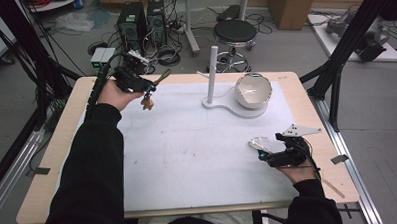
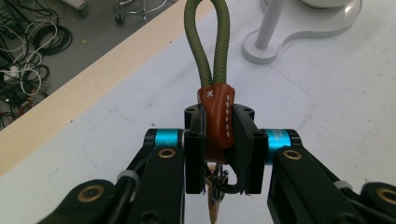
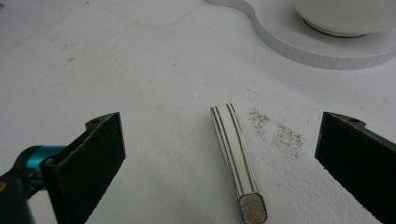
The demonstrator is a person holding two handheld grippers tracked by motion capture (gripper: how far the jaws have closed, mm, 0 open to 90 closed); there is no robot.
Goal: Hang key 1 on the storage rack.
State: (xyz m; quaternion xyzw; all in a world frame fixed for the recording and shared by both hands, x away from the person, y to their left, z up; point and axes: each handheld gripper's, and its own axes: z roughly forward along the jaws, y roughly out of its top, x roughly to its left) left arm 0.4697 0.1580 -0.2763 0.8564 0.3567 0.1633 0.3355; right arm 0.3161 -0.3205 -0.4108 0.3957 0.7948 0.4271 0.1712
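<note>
Olive-green cord keychain [image 2: 208, 51], pinched at its brown leather tab by the left claw [image 1: 146, 86] above the worktop's [image 1: 188, 157] far left, looks mid-carry toward the white peg stand [image 1: 212, 71], needing its loop threaded over; right claw [image 3: 219, 154] spread.

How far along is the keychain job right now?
Done: the left gripper has its jaws shut on the keychain at its brown leather tab and holds it above the table's far left corner. In hand: carrying it. Left, probably: looping its green cord over the white post. The right gripper waits open.
</note>
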